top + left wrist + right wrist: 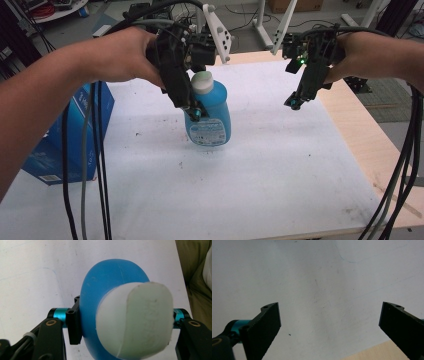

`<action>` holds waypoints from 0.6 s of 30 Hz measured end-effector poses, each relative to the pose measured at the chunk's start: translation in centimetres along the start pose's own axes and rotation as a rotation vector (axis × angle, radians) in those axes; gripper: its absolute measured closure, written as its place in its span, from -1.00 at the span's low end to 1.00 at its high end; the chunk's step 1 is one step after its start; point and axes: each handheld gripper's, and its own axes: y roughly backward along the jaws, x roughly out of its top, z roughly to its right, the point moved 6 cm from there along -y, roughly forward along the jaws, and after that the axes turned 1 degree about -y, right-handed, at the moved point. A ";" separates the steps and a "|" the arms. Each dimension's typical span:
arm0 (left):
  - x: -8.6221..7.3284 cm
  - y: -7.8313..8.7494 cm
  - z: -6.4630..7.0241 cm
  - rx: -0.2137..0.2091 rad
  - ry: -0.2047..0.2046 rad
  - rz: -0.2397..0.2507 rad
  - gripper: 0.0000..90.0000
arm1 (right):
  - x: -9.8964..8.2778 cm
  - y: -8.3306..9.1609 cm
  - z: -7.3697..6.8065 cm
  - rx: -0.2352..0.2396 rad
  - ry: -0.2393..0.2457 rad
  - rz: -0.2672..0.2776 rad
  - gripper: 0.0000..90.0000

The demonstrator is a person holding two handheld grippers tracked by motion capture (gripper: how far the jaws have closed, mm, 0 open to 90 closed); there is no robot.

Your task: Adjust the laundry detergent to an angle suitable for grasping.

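- Gripping the blue bottle [210, 112] with your left gripper [194, 111]: the jaws sit on opposite flanks of the body, below the white cap [202, 82], likely because the shoulder there is narrow enough to span and keeps the cap clear
- Left gripper view confirms it: bottle [105, 292] fills the gap between the jaws, cap [136, 320] pointing back at the camera, one pad [74, 326] flat against the side
- Can't tell whether the bottle's base touches the white table [280, 165] or is just above it; it leans slightly
- Your right gripper [295, 103] hangs well off to the bottle's right, jaws spread wide, holding and touching nothing
- Right gripper view: bare tabletop [324, 290] between the jaws, probably parked out of the way
- Blue box [47, 155] lies well outside your left gripper, at the table edge
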 end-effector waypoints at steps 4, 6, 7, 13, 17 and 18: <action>0.1 -0.1 0.1 0.000 -0.017 0.008 -0.15 | -0.1 0.1 0.0 0.000 -0.005 0.000 -0.93; 0.2 -0.2 0.2 -0.007 -0.029 0.012 -0.15 | -0.2 0.1 0.0 0.000 -0.008 -0.002 -0.93; 0.3 -0.2 0.2 -0.010 -0.033 0.012 -0.15 | -0.2 0.1 0.0 0.001 -0.008 0.000 -0.93; 0.5 -1.3 0.4 -0.048 -0.056 -0.017 -0.15 | -0.1 0.0 0.0 0.003 -0.003 -0.002 -0.93; 0.7 -2.2 0.4 -0.064 -0.073 -0.026 -0.15 | 0.0 0.0 0.0 0.003 -0.005 0.005 -0.93; 0.7 -2.4 0.5 -0.071 -0.076 -0.031 -0.15 | 0.0 0.0 0.0 0.003 -0.007 0.005 -0.93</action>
